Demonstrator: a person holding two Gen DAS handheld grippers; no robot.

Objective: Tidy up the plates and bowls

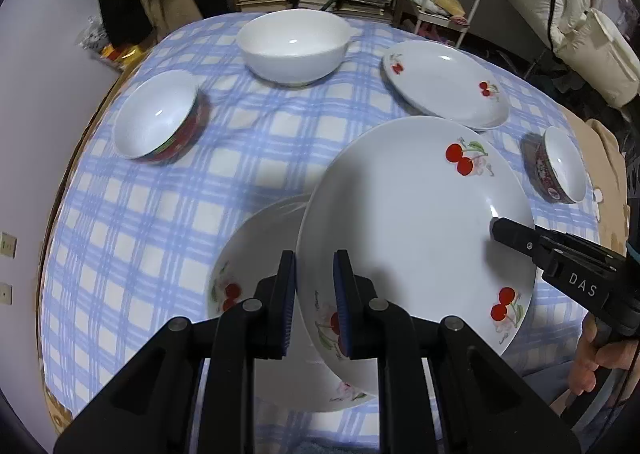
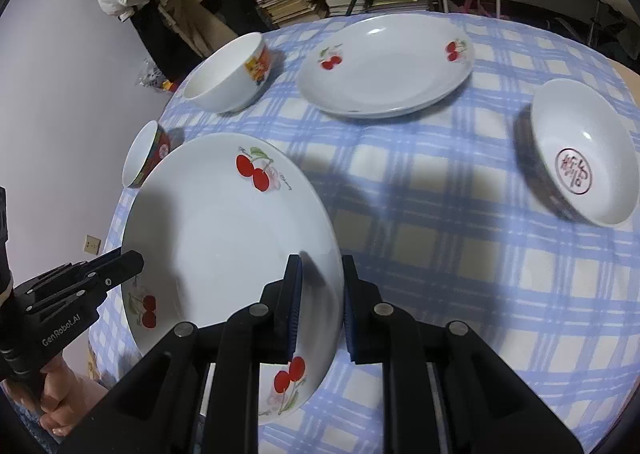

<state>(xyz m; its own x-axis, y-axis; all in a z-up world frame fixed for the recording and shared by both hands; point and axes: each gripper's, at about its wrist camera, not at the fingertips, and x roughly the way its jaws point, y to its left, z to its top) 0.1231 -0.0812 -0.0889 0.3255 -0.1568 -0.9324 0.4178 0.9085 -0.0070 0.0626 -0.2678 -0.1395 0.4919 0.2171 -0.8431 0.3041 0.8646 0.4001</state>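
Note:
A white plate with cherry prints (image 1: 408, 222) hangs tilted a little above the table, held by both grippers. My left gripper (image 1: 315, 266) is shut on its near rim. My right gripper (image 1: 505, 233) clamps the opposite rim. In the right wrist view the same plate (image 2: 224, 238) has its edge pinched between the blue pads of my right gripper (image 2: 321, 266), and my left gripper (image 2: 132, 260) bites the far left rim. A second cherry plate (image 1: 260, 254) lies on the cloth right under the held one.
On the blue checked tablecloth (image 1: 160, 234) stand a large white bowl (image 1: 292, 46), a red-sided bowl (image 1: 160, 114), a third cherry plate (image 1: 444, 82) and a dark-patterned bowl (image 1: 560, 166). Cluttered shelves and a white cart stand behind the table. A hand (image 1: 592, 354) holds the right gripper.

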